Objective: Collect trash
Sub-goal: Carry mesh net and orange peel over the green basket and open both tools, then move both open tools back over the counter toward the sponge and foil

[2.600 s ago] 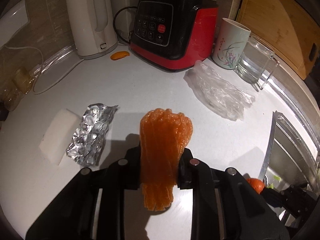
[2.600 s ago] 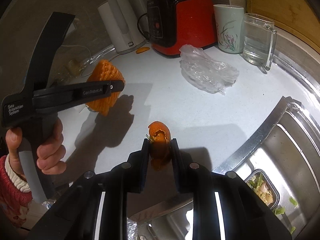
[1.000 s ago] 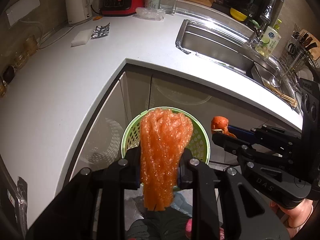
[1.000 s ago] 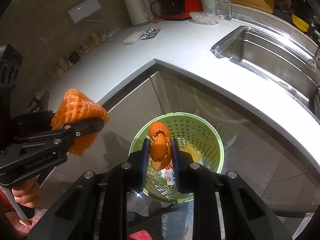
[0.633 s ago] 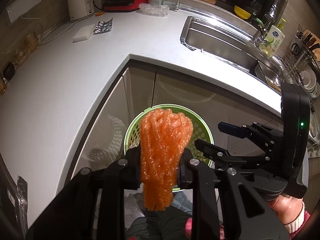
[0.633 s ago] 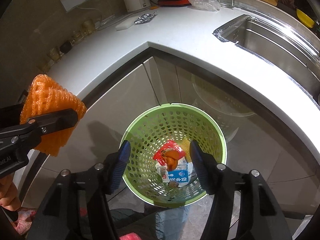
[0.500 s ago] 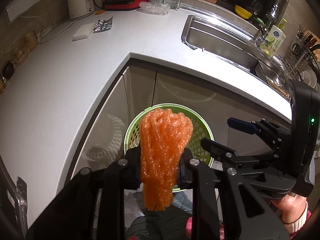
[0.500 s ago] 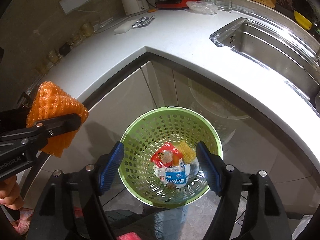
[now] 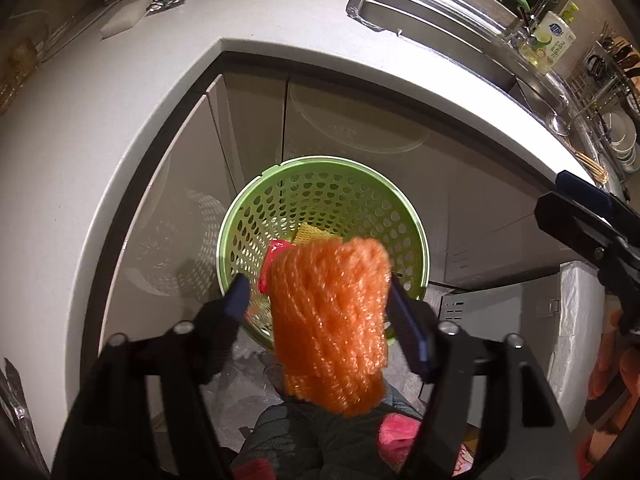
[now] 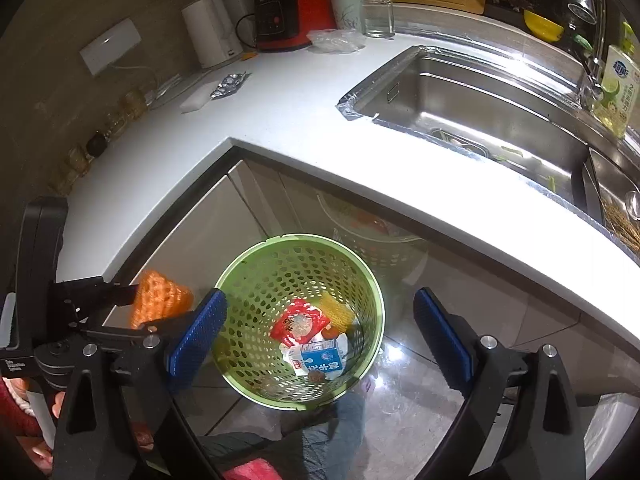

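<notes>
A: Item one, orange foam net (image 9: 330, 320). Location?
B: Between the fingers of the left gripper (image 9: 320, 304), above the near rim of the green basket (image 9: 320, 168). The jaws are opening. Left finger (image 9: 238, 296) at 9 o'clock of the net stands apart from it; right finger (image 9: 408, 336) at 3 o'clock is just beside it, contact uncertain. Net is blurred.

A: Item two, right gripper (image 10: 320, 336)?
B: Jaws wide and opening further, nothing between the blue pads (image 10: 196, 336). It hangs over the basket (image 10: 240, 264).

A: Basket contents?
B: Red wrapper (image 10: 300, 322) at centre, yellow net (image 10: 338, 310) at 2 o'clock of it, blue-and-white carton (image 10: 320, 360) at 5 o'clock.

A: Remaining on the white counter (image 10: 280, 120)?
B: Foil blister pack (image 10: 230, 84), white block (image 10: 196, 100) beside it, clear plastic bag (image 10: 336, 40) near the red appliance (image 10: 292, 20).
</notes>
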The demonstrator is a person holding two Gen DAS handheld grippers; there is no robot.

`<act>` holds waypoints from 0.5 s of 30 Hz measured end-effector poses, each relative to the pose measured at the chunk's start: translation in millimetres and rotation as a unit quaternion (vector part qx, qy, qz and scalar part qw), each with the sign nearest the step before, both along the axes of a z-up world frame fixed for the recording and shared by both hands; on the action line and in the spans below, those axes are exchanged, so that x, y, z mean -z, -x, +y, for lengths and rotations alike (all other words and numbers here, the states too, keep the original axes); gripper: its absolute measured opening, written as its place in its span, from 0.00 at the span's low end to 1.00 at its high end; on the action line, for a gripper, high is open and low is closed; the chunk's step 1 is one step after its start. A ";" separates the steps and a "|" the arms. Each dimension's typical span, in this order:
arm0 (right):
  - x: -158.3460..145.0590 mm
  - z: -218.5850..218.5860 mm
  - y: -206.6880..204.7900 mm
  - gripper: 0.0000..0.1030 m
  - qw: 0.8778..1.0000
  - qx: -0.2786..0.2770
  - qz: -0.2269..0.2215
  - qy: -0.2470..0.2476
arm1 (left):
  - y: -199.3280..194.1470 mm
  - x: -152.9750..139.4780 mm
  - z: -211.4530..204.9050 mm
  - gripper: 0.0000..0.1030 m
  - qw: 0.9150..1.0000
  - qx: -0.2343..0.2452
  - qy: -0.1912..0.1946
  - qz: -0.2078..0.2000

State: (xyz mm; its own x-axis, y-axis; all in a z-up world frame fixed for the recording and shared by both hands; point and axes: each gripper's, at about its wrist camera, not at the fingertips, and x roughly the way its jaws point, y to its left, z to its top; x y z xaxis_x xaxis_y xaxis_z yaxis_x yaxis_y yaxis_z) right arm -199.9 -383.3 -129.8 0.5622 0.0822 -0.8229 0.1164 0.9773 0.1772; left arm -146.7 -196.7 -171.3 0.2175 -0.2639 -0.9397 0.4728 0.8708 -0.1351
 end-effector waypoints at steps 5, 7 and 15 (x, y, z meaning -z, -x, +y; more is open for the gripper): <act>0.6 -4.3 3.3 0.91 1.000 0.010 0.001 -0.004 | 0.8 -8.2 -6.9 0.82 1.000 0.015 -0.002 -0.011; -0.4 -5.6 3.8 0.91 1.000 0.013 0.002 -0.004 | -0.1 -14.1 -6.3 0.85 1.000 0.017 0.002 -0.018; -15.4 -3.4 0.5 0.91 1.000 0.014 -0.010 0.002 | -12.9 -44.7 7.0 0.87 0.999 0.002 0.021 -0.050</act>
